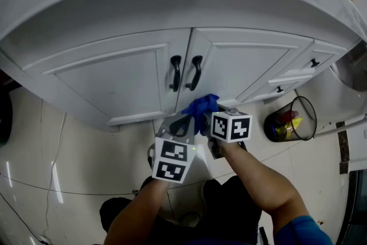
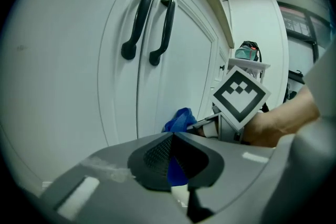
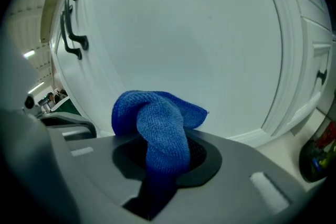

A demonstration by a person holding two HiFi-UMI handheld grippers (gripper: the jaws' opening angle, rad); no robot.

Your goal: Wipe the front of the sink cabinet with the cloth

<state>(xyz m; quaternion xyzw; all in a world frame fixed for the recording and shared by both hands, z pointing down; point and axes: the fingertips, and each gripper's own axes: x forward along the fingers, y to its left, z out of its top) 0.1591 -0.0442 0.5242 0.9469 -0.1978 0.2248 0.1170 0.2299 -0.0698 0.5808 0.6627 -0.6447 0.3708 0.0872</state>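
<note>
The right claw [image 3: 164, 150] pinches the blue cloth [image 3: 156, 115] close before the cabinet door [image 3: 199, 34]. The left claw [image 2: 173, 145], beside it, is pressed together.

grey left claw [image 1: 182, 122], grey right claw [image 1: 202, 119], square-marked cubes [image 1: 172, 160], blue sleeve [image 1: 299, 230].

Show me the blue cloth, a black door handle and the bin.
blue cloth [image 3: 157, 128]: right gripper view, its bunched middle fold.
black door handle [image 1: 175, 73]: head view, middle of the left door's handle.
bin [image 1: 305, 117]: head view, its wire mesh wall.
</note>
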